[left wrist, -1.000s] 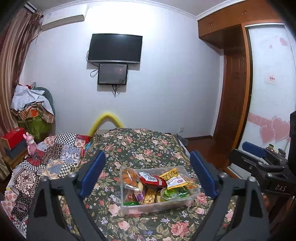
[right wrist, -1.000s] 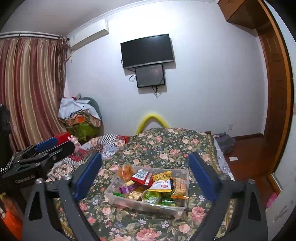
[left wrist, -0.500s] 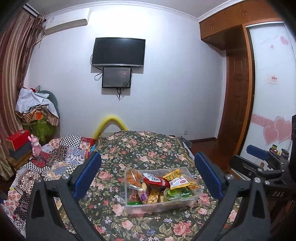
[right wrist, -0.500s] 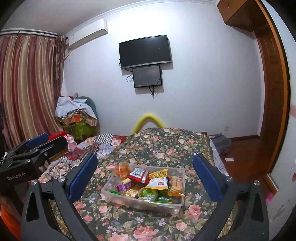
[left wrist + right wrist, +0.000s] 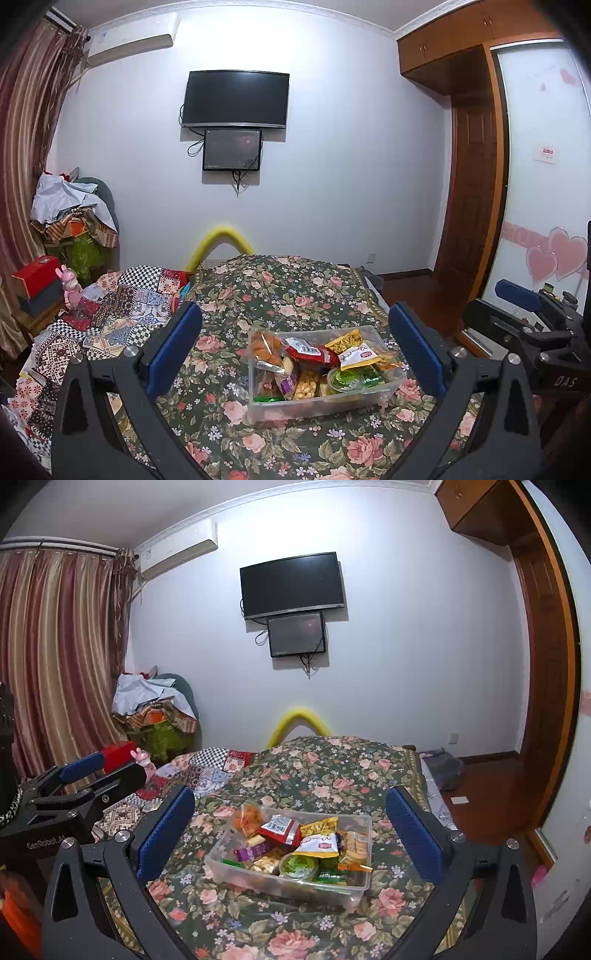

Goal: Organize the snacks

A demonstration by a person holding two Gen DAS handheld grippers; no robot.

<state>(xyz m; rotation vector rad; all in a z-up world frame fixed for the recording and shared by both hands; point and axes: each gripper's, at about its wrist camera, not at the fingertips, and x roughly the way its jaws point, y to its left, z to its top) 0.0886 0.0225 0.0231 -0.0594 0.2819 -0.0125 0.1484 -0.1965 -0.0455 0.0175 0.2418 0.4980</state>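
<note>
A clear plastic bin (image 5: 321,404) (image 5: 284,886) stands on the floral bedspread, filled with snacks. Among them are an orange bag (image 5: 267,347), a red packet (image 5: 314,352) (image 5: 279,829), a white-and-yellow bag (image 5: 319,845) and a green tub (image 5: 345,378) (image 5: 298,866). My left gripper (image 5: 294,307) is open, hanging short of the bin with nothing between its blue pads. My right gripper (image 5: 289,792) is open too, also short of the bin and empty. Each gripper shows at the edge of the other's view, the right gripper (image 5: 517,295) and the left gripper (image 5: 81,766).
The bed's floral cover (image 5: 280,288) stretches behind the bin, with a patchwork quilt (image 5: 110,314) to the left. A red box (image 5: 35,275) and a pink toy (image 5: 70,288) sit by the curtain. Wooden floor (image 5: 491,786) and a wardrobe lie to the right.
The jaws of both grippers have spread a little wider. The bin and its snacks have not moved.
</note>
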